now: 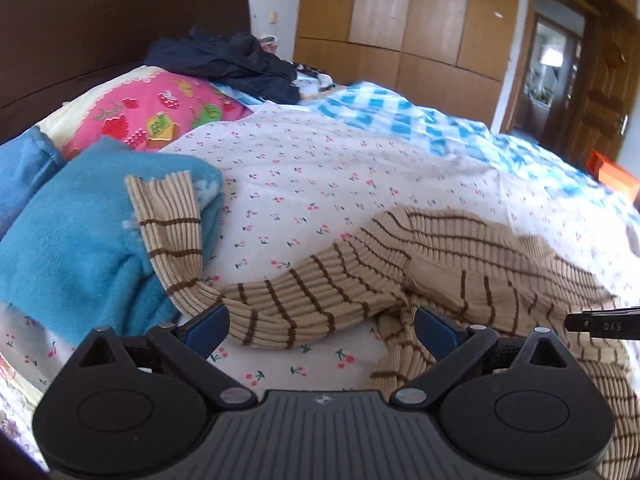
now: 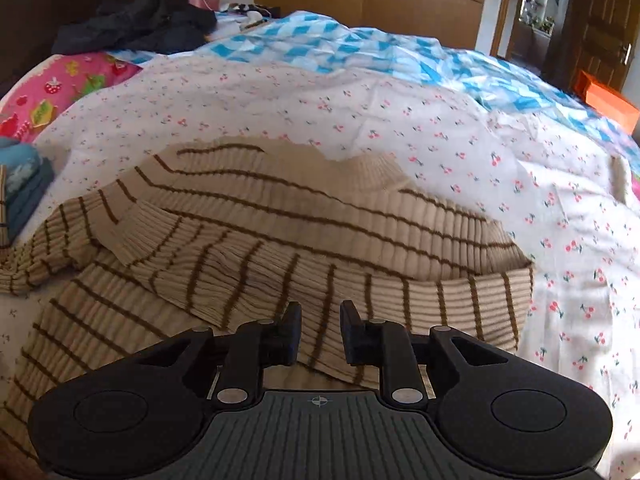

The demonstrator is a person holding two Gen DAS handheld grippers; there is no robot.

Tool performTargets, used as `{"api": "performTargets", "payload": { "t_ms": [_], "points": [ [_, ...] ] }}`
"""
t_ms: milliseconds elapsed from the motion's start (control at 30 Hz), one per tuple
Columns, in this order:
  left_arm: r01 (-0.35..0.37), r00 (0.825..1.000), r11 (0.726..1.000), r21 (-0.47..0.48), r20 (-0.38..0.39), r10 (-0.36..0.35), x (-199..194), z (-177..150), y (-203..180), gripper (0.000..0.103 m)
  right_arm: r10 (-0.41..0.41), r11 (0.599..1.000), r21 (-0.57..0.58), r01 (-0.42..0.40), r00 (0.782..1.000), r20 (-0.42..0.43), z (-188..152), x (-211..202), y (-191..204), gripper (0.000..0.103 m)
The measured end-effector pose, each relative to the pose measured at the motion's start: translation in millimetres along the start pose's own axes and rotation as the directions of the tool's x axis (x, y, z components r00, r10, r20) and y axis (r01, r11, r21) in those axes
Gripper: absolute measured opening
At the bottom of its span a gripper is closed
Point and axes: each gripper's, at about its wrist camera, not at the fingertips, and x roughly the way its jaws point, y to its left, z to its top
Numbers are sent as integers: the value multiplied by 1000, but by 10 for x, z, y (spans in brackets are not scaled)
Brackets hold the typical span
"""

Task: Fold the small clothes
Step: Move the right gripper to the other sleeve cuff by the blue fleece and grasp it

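Note:
A beige ribbed sweater with thin brown stripes (image 2: 304,232) lies on the cherry-print bedsheet (image 2: 460,140). Its right sleeve is folded across the body. Its left sleeve (image 1: 280,304) stretches out, cuff draped over a blue fleece pile (image 1: 76,240). My left gripper (image 1: 322,320) is open wide, its blue-padded jaws on either side of that sleeve, just above it. My right gripper (image 2: 320,322) is partly open over the folded sleeve's edge, holding nothing. Its tip shows at the right edge of the left wrist view (image 1: 600,323).
A pink strawberry-print pillow (image 1: 152,112) and dark clothes (image 1: 232,60) lie near the brown headboard (image 1: 100,28). A blue-white checked quilt (image 2: 360,48) covers the far side of the bed. Wooden wardrobes (image 1: 400,12), a doorway and an orange box (image 2: 608,104) stand beyond.

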Motion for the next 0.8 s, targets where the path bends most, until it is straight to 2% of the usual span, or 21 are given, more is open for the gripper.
{"api": "performTargets", "payload": {
  "t_ms": [167,300,500,667,800],
  "points": [
    [-7,1000,997,-83,-28,5,92,-77,97,101,95,994,-62,-93,995,15,274,-80,418,22],
    [-39,999,993,-113,-39,35,180,-85,147,93,146,979,-151,-139,989,38,501,-120,854,22],
    [-40,999,964,-263,-18,37,89,-75,450,87,239,947,-229,-224,970,39,640,-190,1339,22],
    [-61,998,969,-240,-17,59,100,-6,486,83,271,936,-240,-256,962,31,695,-209,1489,22],
    [-59,997,959,-275,-64,43,194,-12,557,72,301,927,-241,-288,953,21,793,-228,1530,22]
  ]
}}
